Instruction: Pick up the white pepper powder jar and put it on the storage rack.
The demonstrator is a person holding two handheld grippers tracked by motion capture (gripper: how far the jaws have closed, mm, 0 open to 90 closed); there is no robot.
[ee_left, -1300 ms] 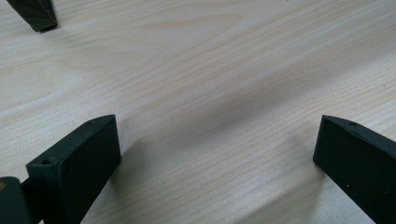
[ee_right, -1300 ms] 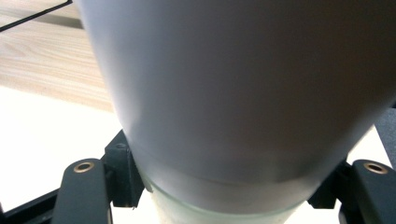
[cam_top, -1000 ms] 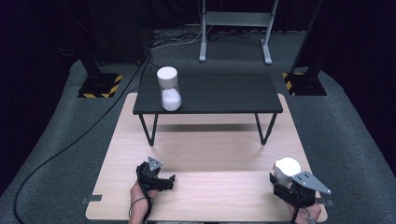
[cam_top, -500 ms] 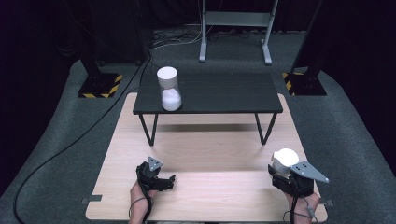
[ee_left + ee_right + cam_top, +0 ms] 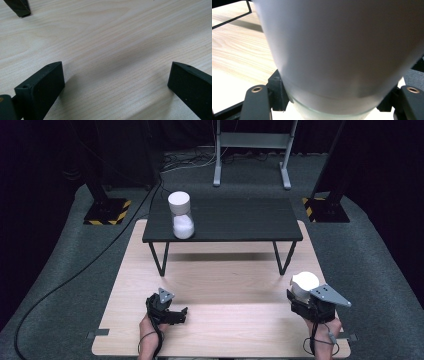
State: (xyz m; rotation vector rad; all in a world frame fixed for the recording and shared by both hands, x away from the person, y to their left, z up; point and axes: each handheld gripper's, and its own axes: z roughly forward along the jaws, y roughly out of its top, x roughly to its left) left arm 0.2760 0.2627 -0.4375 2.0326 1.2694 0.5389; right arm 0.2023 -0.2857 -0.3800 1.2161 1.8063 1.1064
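Note:
A white container (image 5: 305, 281) with a pale rounded top is held at the wooden board's near right, with my right gripper (image 5: 302, 295) shut on it. In the right gripper view the white container (image 5: 337, 50) stands very close, my right gripper (image 5: 332, 100) pressing on its lower part. My left gripper (image 5: 179, 314) rests low at the board's near left. Its jaws are wide apart over bare wood in the left gripper view, where my left gripper (image 5: 115, 82) is open and holds nothing.
A low black table (image 5: 240, 220) stands across the far half of the wooden board (image 5: 225, 280). A white-lidded jar (image 5: 181, 215) with white contents sits at its front left. A black table leg (image 5: 18, 8) is nearby. Stands and cables lie beyond.
My right gripper has moved a little forward or up with the white container, and its grey plate has turned. The left gripper has stayed put.

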